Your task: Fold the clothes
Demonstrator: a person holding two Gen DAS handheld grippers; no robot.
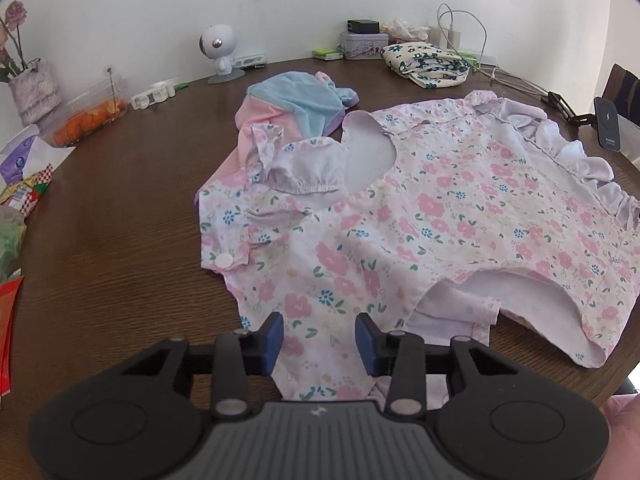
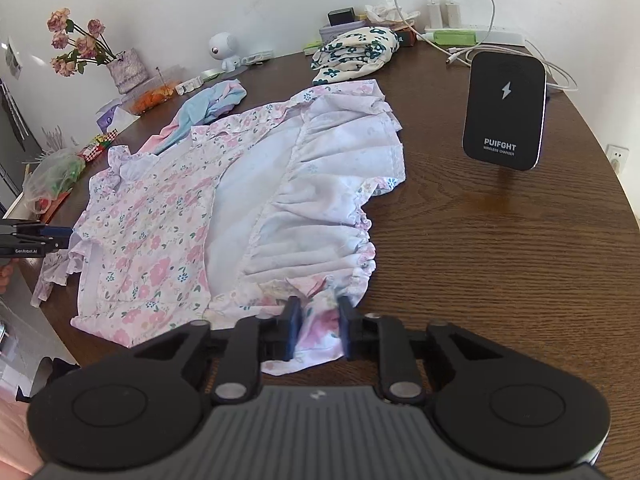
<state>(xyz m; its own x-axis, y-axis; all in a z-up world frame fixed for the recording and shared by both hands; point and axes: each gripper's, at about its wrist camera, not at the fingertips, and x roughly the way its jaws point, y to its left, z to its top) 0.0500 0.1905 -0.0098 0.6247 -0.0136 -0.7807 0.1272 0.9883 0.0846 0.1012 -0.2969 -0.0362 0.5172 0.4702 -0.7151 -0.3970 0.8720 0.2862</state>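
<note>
the floral dress [image 1: 460, 208] lies spread flat on the round wooden bench [image 1: 120, 248], pink and blue flowers on pale cloth, its ruffled white hem [image 2: 320, 200] turned up on the side towards the wireless charger [image 2: 505, 110]. that black charger stands upright on the bench, apart from the dress, beyond the ruffle.

the left gripper [image 1: 319, 340] hovers at the near edge of the dress, where a narrow strip of the cloth runs towards the camera. its jaws stand apart, with the strip lying between the blue pads [image 1: 274, 338]; the pads do not appear to press on it. in the right wrist view the same gripper shows at the far left edge of the dress, by a sleeve frill.

the right gripper [image 2: 316, 326] is at the dress corner nearest the ruffle. a fold of floral cloth sits between its jaws, which look drawn in close around it; whether the pads truly pinch the cloth is hard to tell from this angle.

beyond the dress, touching its far shoulder, lies a crumpled pink and blue garment [image 1: 296, 100]. farther back from the dress sits a folded cream cloth with dark flowers [image 1: 426, 64], near the wall. a small white robot figure [image 1: 218, 50] stands behind the pink and blue garment.
</note>
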